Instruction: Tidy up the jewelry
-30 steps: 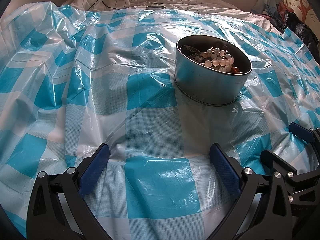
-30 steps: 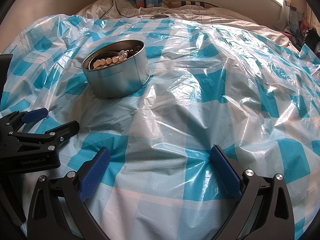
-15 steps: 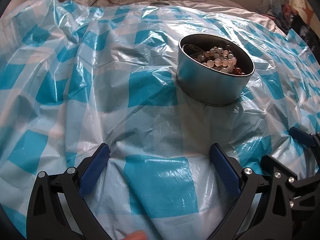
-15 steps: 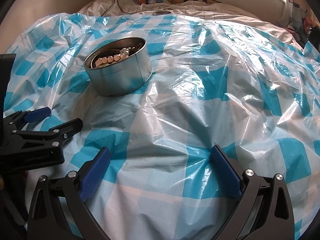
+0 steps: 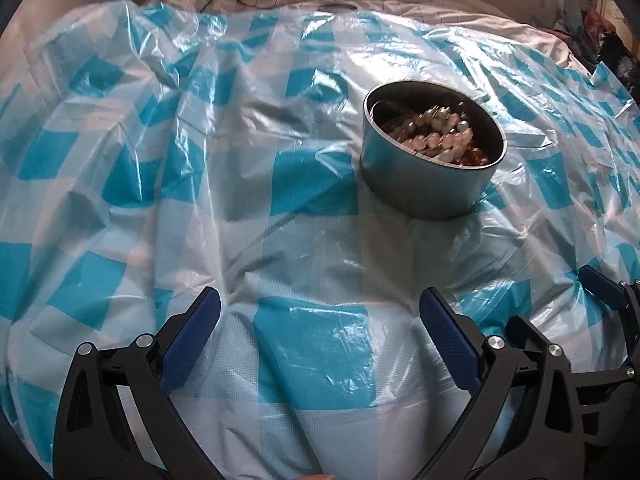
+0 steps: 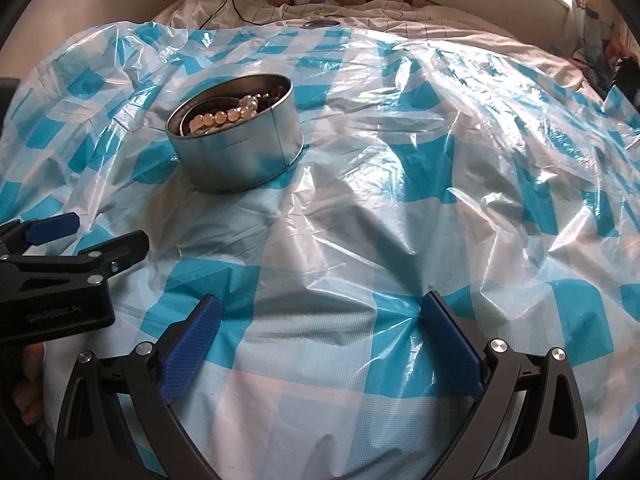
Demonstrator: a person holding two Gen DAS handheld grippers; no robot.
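Note:
A round metal tin (image 5: 424,184) stands on the blue-and-white checked plastic sheet, right of centre in the left wrist view. It holds pale bead jewelry (image 5: 436,132) and some amber beads. The right wrist view has the same tin (image 6: 240,156) at upper left, with a pale bead strand (image 6: 224,118) showing over the rim. My left gripper (image 5: 320,312) is open and empty, well short of the tin. Open too, with nothing between its fingers, my right gripper (image 6: 320,312) hangs over bare sheet. The left gripper (image 6: 68,240) appears from the side at the left edge.
The crinkled plastic sheet (image 6: 440,160) covers a bed. White bedding (image 6: 360,12) with a dark cable and a small round object lies beyond it. Dark clutter (image 5: 612,56) sits at the far right edge. The right gripper (image 5: 608,300) shows at the lower right of the left wrist view.
Both grippers have drawn back and tilted up a little, so the tin looks smaller and more of the far bedding shows. Both stay open and empty.

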